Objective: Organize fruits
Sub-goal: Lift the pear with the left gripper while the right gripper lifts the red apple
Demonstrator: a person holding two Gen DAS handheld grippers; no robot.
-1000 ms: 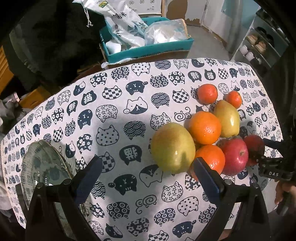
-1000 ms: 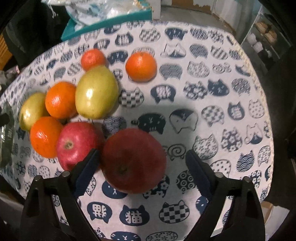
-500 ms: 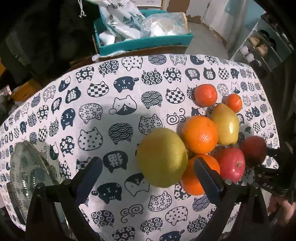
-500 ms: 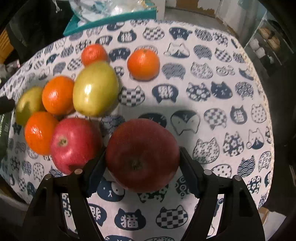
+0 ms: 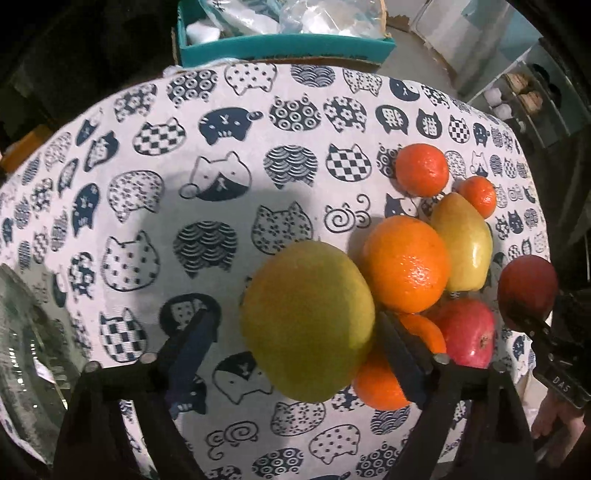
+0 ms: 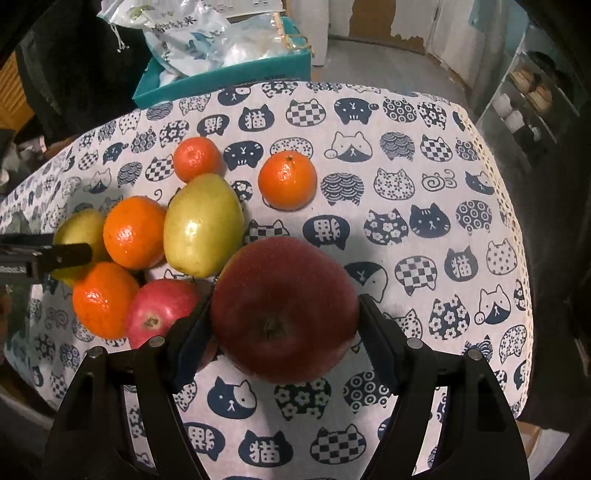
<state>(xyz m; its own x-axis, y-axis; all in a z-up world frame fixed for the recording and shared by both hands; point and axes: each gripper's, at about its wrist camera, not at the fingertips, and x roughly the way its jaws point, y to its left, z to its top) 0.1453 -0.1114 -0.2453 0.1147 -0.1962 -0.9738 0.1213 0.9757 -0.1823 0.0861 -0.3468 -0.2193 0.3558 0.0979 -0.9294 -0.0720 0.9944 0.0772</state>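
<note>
Crowding the cat-print tablecloth (image 6: 424, 229) is a tight cluster of fruit: a green pear (image 6: 203, 225), three oranges (image 6: 133, 232) packed round it with a pink-red apple (image 6: 162, 314), plus two tangerines (image 6: 287, 180) sitting just beyond. Right gripper (image 6: 284, 332) points steeply down and pinches the dark red apple (image 6: 284, 308), both pads pressed on its sides, the pink-red apple touching or just behind its left finger. Left gripper (image 5: 295, 343) also points steeply down, straddling the big yellow-green pear (image 5: 308, 321) at the near-left edge of the cluster; its jaws have just been closing, the right pad looks to be against the pear, a gap still shows at the left pad, so not gripped yet. An orange (image 5: 404, 264) and another orange low down (image 5: 384, 376) crowd that pear's right side, leaving the right finger little room. Left of the left gripper, a clear glass plate (image 5: 26, 332) lies on the cloth at the table edge; can't tell if anything's on it. Beyond the table, a teal box (image 6: 229, 77) holds plastic bags (image 6: 192, 33). Shelving with small jars (image 6: 517, 107) stands far right. A hand (image 5: 557, 417) shows under the right gripper's body in the left view.
</note>
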